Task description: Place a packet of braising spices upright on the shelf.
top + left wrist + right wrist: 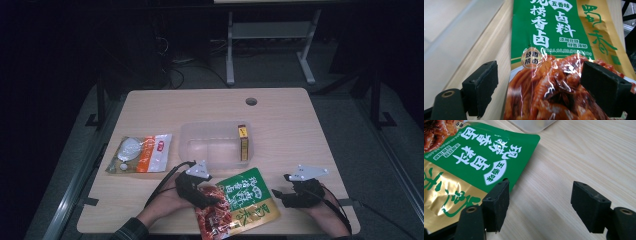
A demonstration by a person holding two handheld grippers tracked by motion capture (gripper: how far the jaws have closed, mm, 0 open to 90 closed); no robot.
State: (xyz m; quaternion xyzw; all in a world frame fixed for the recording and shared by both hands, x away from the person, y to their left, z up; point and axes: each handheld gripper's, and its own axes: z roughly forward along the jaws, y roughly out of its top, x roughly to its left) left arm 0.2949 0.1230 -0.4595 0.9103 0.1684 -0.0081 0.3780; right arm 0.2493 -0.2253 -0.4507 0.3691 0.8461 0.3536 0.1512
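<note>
From above, a pale wood-grain bench (280,120) stands in a dark room with grey floor and a metal frame behind, carrying one clear plastic tub (216,143), one orange-and-white sachet (141,154) at the left and one green-and-gold sauce pouch (239,202) at the near edge between the left gripper (210,196) and the right gripper (278,194). In the left gripper view the two fingers (481,87) stand wide with the pouch (554,62) lying between them, unpinched. In the right gripper view the fingers (497,203) gape wide over bare wood, the pouch (469,162) just beside the left one.
</note>
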